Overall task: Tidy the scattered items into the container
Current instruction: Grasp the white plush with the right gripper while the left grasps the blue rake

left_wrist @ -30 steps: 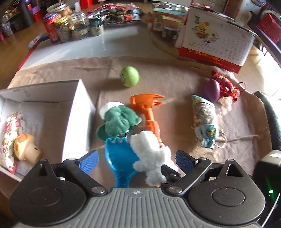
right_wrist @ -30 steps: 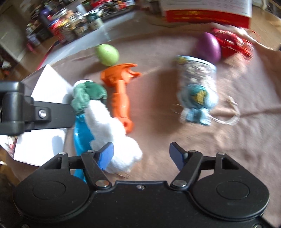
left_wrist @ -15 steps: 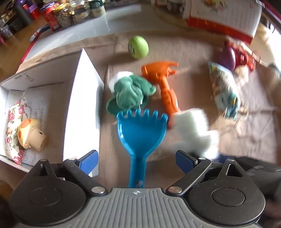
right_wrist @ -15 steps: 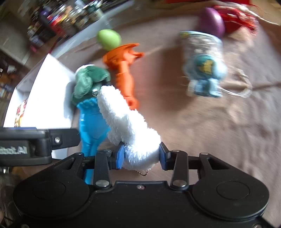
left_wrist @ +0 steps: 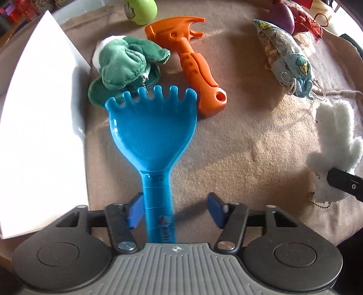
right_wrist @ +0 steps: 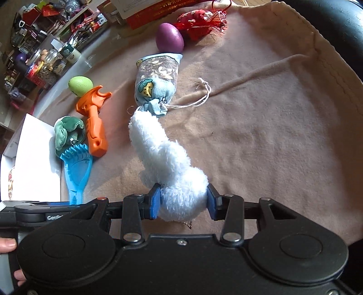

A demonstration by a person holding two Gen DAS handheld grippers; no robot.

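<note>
A blue toy rake [left_wrist: 152, 127] lies on the beige cloth beside the white box [left_wrist: 40, 136]. My left gripper [left_wrist: 175, 211] points down over its handle with the jaws closing. The left pad [left_wrist: 136, 211] is at the handle; the right pad [left_wrist: 215, 211] stands clear of it. My right gripper [right_wrist: 183, 202] is shut on a white plush toy [right_wrist: 158, 156], its pads pressing the fluff while the jaws ease slightly apart. A green plush [left_wrist: 124, 65], an orange toy hammer [left_wrist: 192, 65], a green ball [left_wrist: 140, 9], a patterned pouch [left_wrist: 288, 59] and a purple egg [left_wrist: 281, 15] lie scattered.
A red tasselled ornament [right_wrist: 199, 20] lies by the purple egg. Jars and clutter [right_wrist: 45, 63] crowd the far left of the table. A dark rounded edge [right_wrist: 340, 22] borders the cloth on the right. A person's fingers [right_wrist: 6, 245] show at the lower left.
My left gripper sank over the rake and its jaws narrowed around the handle. My right gripper shut on the white plush and carried it to the right, off the rake.
</note>
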